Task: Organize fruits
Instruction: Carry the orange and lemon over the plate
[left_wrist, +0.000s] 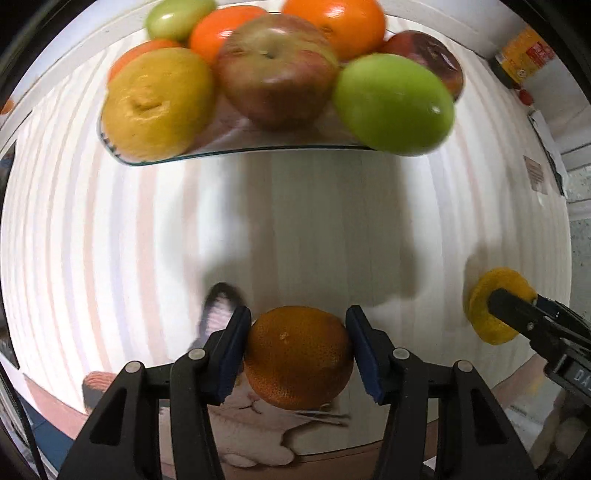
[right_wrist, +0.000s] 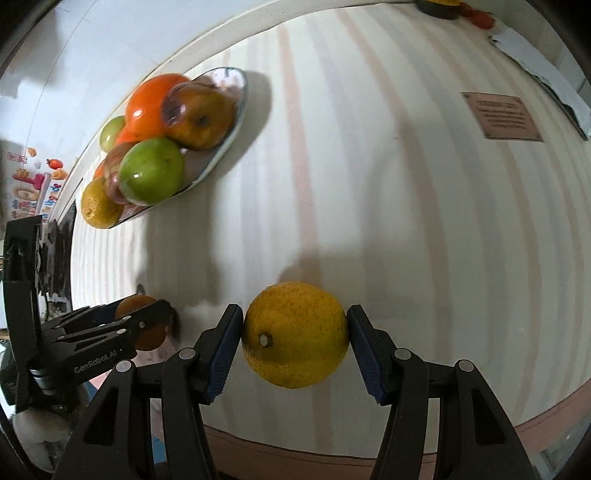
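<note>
Blue-padded left gripper (left_wrist: 298, 349) clamps orange (left_wrist: 298, 356); right gripper (right_wrist: 295, 341) clamps yellow citrus (right_wrist: 295, 334). Bare striped tablecloth (left_wrist: 295, 221) before far glass plate (left_wrist: 236, 152).

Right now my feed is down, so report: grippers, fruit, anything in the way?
Left gripper shut on orange. Right gripper shut on lemon. Plate ahead, piled with fruit. Striped table between, nothing blocking.
</note>
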